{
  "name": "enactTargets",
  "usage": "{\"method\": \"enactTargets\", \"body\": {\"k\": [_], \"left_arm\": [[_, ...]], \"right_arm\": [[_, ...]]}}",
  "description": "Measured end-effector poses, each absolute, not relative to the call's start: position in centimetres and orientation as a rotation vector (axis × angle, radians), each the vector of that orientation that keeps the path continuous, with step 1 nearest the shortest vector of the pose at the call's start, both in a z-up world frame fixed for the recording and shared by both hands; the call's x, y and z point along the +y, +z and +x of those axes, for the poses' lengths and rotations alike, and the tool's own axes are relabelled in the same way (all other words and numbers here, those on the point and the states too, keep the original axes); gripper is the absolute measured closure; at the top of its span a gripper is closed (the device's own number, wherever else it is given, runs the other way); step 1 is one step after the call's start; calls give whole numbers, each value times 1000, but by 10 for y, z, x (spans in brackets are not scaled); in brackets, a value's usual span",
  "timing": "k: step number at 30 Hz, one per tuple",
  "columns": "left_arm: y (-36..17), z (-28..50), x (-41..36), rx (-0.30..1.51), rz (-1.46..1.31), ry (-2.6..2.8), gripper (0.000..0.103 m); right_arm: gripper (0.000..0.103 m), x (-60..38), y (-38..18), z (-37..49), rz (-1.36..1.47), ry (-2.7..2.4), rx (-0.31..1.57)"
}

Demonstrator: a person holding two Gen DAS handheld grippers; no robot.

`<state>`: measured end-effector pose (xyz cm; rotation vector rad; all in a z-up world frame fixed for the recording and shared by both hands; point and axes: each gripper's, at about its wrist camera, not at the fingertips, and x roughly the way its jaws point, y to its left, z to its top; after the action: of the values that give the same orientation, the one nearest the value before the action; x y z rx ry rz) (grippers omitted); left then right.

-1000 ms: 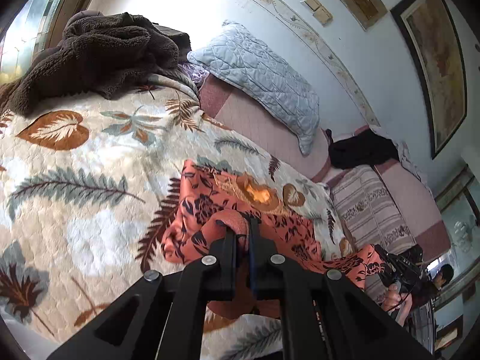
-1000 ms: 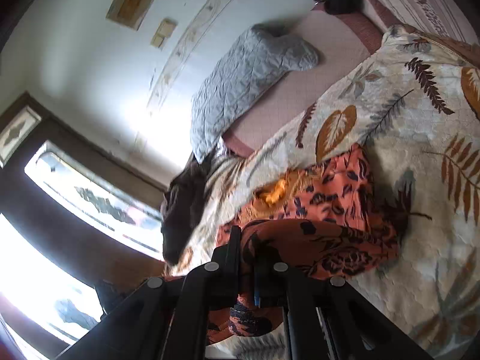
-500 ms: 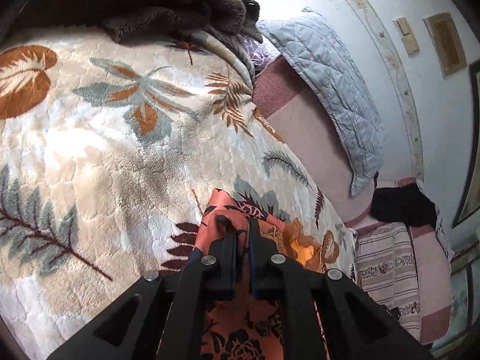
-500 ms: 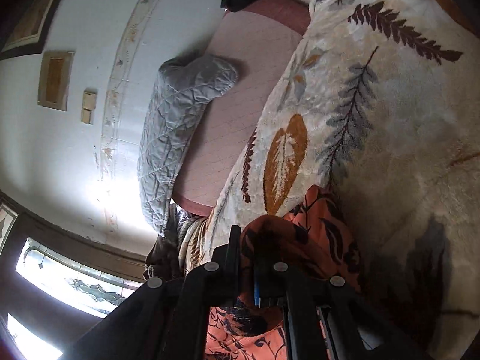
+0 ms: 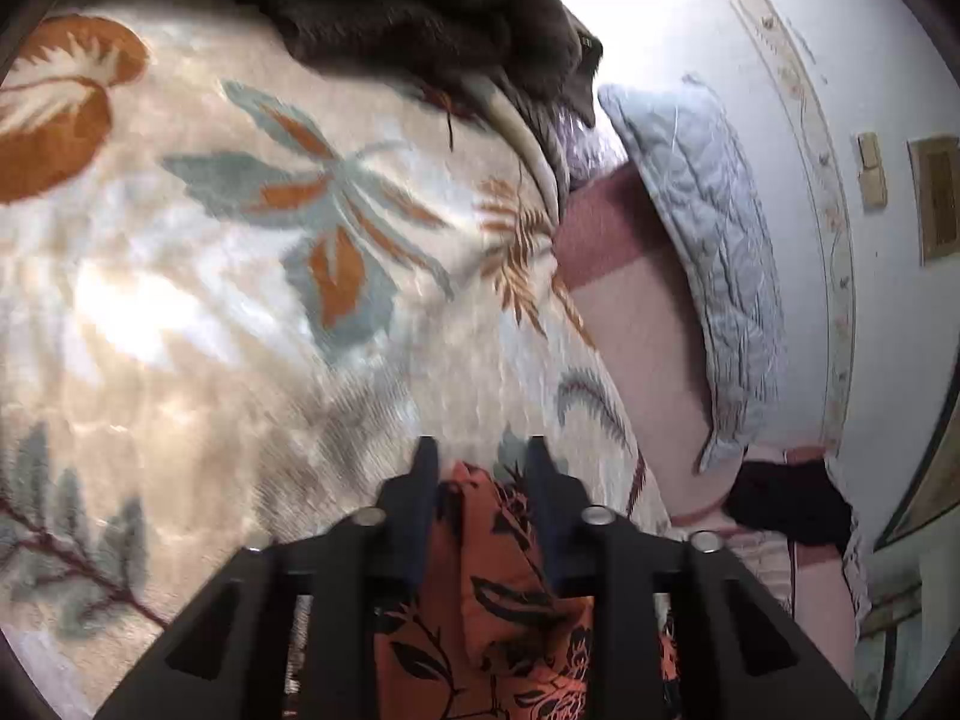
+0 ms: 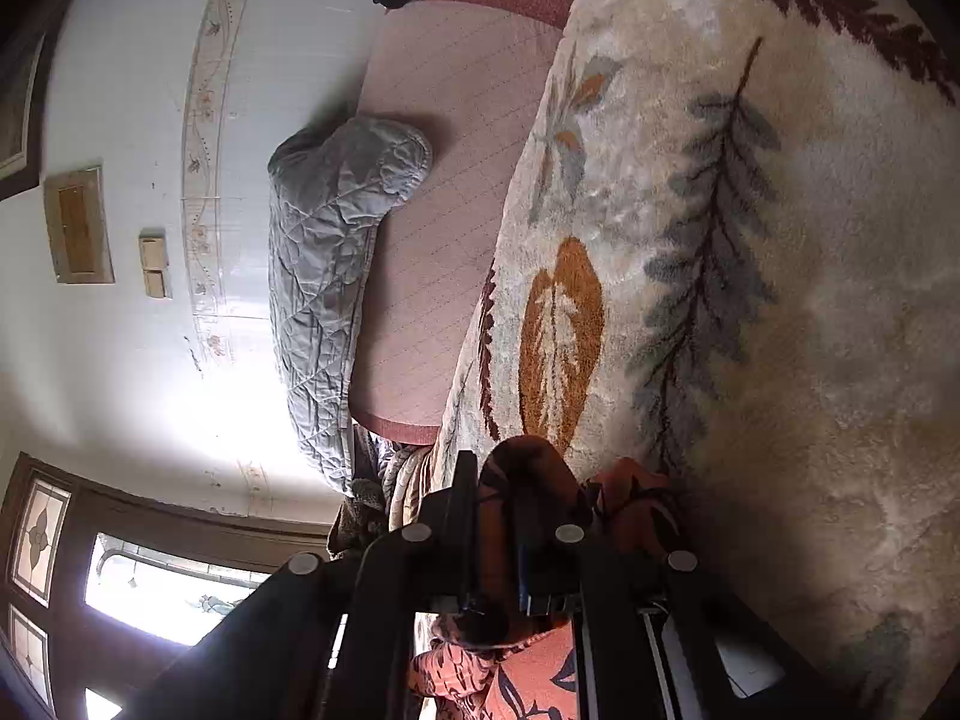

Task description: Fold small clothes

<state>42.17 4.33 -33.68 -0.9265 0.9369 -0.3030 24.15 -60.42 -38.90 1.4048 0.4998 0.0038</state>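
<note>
While the orange flowered garment (image 5: 510,600) lies low on the leaf-print blanket (image 5: 210,300), the left gripper (image 5: 480,480) is opening: its jaws stand apart with a ridge of the cloth between them, and the pads no longer press on it. In the right wrist view the right gripper (image 6: 495,498) is nearly closed, a bunched fold of the same garment (image 6: 528,480) pinched between its jaws; the reading says these jaws are just beginning to open too.

Garment position: on the blanket, near the edge that borders the pink sheet (image 6: 444,180), with the grey quilted pillow (image 5: 720,252) well apart beyond it. A dark brown fleece (image 5: 420,0) sits at the far end of the blanket.

Progress, as a judgement: one fold appears to be at the laying-down stage, both held corners brought onto the blanket and the left side let go. Whether the edges line up cannot be told; most of the garment is hidden under the grippers. Left to do: free the right corner, check the shape, likely fold again.
</note>
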Motion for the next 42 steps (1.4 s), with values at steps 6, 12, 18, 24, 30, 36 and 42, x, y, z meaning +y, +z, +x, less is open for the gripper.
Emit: {"method": "enactTargets", "body": {"k": [6, 12, 18, 24, 30, 36, 42], "left_arm": [[-314, 362, 54, 873, -848, -279, 38], [-308, 285, 13, 926, -687, -404, 38], [-349, 246, -15, 1122, -780, -488, 38], [-391, 261, -15, 1238, -974, -408, 32], [-401, 283, -9, 1143, -1115, -354, 30], [-398, 296, -21, 1130, -1031, -267, 82], [-328, 307, -14, 830, -974, -482, 86]], "right_arm": [[14, -593, -386, 195, 1475, -45, 461], [16, -536, -341, 146, 1287, -24, 558], [36, -466, -361, 104, 1229, 10, 739], [34, -454, -412, 124, 1320, -106, 872], [33, -455, -418, 147, 1324, -163, 774], [82, -446, -410, 167, 1269, -199, 765], [85, -444, -323, 165, 1028, -126, 426]]}}
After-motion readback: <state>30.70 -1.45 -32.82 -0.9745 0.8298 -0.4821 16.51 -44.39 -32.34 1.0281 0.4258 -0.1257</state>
